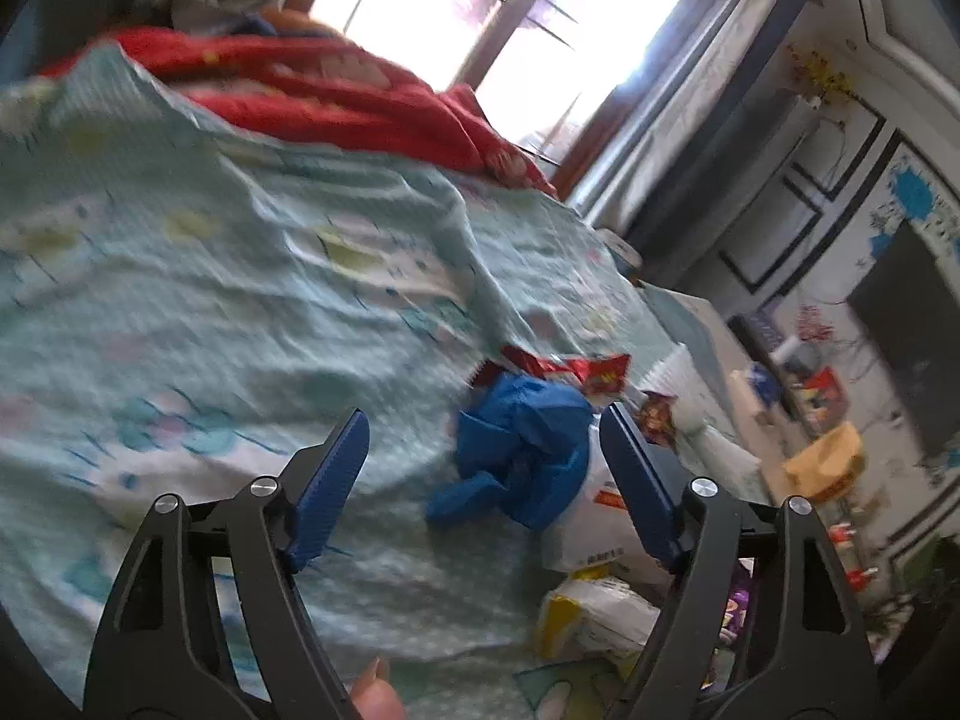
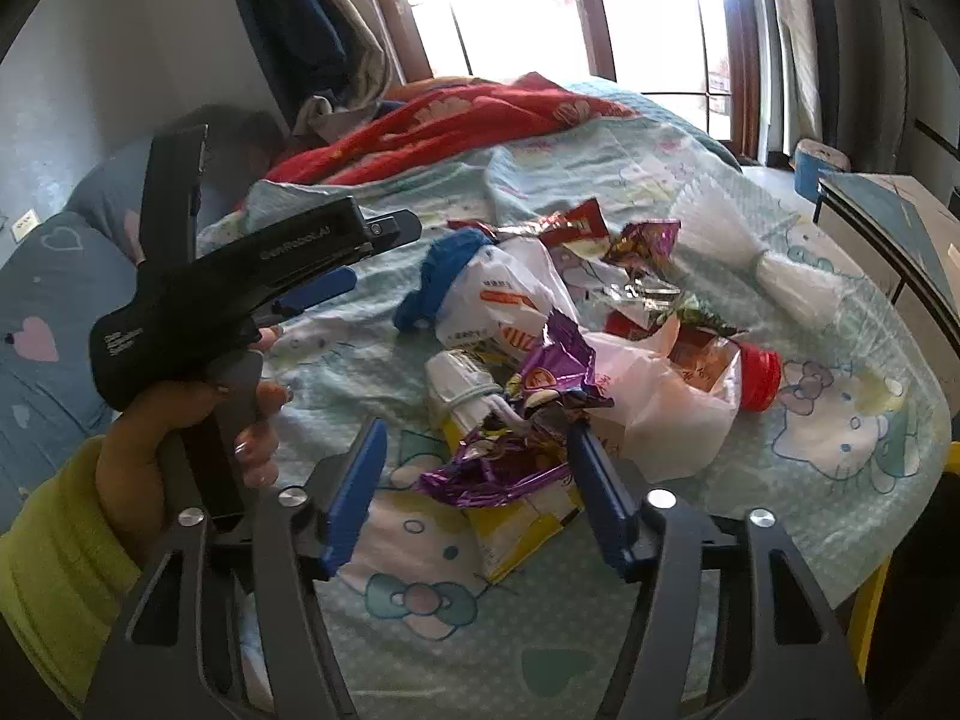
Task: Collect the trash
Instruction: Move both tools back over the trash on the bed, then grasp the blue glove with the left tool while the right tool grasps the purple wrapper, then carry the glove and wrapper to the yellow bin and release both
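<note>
We hold the left gripper (image 1: 480,456) level above the bed sheet (image 1: 210,276), jaws spread, empty, just left of the trash pile (image 2: 570,360). The right gripper (image 2: 474,474), also spread, straddles the purple wrapper (image 2: 498,474).

The right gripper (image 2: 474,498) is hanging with jaws spread over a purple wrapper (image 2: 510,468) in the trash pile (image 2: 600,348) lying on the bed (image 2: 840,420); the left gripper (image 2: 354,252) is pointing in, empty.
</note>
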`<state>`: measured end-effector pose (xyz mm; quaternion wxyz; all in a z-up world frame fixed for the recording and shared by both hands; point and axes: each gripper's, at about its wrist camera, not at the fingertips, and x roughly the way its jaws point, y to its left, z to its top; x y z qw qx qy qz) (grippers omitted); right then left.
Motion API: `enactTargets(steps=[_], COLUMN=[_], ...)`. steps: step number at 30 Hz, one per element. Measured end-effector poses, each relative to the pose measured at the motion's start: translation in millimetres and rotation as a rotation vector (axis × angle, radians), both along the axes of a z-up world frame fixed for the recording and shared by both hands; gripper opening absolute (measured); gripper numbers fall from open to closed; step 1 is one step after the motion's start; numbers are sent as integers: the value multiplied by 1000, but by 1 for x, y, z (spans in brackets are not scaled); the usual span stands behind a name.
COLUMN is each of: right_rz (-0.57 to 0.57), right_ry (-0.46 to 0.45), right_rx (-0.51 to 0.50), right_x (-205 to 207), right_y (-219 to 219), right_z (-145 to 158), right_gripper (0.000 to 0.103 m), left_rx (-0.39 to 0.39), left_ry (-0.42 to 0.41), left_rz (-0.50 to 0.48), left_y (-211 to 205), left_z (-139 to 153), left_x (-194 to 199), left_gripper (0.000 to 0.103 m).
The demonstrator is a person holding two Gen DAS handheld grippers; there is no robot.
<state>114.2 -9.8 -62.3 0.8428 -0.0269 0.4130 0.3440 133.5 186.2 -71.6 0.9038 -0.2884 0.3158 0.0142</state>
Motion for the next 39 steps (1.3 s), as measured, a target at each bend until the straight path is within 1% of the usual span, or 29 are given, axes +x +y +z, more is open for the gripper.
enactTargets(steps=[2,3,4,5,7,8,10,11,12,16,19,24,27,30,39], right_rz=[-4,8,10,12,23,25,27,28,31,31,26,9,-13,-37,-141], right_ry=[-6,1,0,-9,-28,-32,-39,-46,-55,-76,-88,-107,-114,-119,-137], right_rx=[-4,-4,-4,-5,-10,-8,1,4,7,22,35,65,80,92,130], right_x=[2,2,2,0,-3,-4,-7,-7,-8,-13,-15,-16,-15,-13,-7], right_y=[0,1,1,1,1,0,-1,-2,-3,-7,-12,-25,-34,-42,-82], right_z=[-3,-5,-6,-6,-6,-5,-4,-3,-1,5,12,23,30,35,50], right_gripper=[47,38,38,38,37,37,37,37,37,37,37,37,37,37,37], left_rx=[-40,-48,-54,-60,-81,-82,-76,-78,-78,-67,-62,-18,-16,-25,-3], left_ry=[6,9,15,20,23,24,28,27,24,-8,-56,-120,-138,-148,-174], left_rz=[-15,-19,-25,-28,-50,-57,-70,-75,-77,-65,-57,-68,-91,-127,-227], left_y=[0,0,0,-1,-4,-6,-9,-9,-9,-6,-4,-13,-20,-28,-66], left_z=[-8,-10,-13,-15,-19,-20,-19,-20,-19,-10,5,36,46,50,62], left_x=[2,3,4,5,5,5,6,6,5,3,-2,-9,-11,-11,-13], left_gripper=[68,66,59,56,43,39,22,19,13,9,9,9,9,9,9])
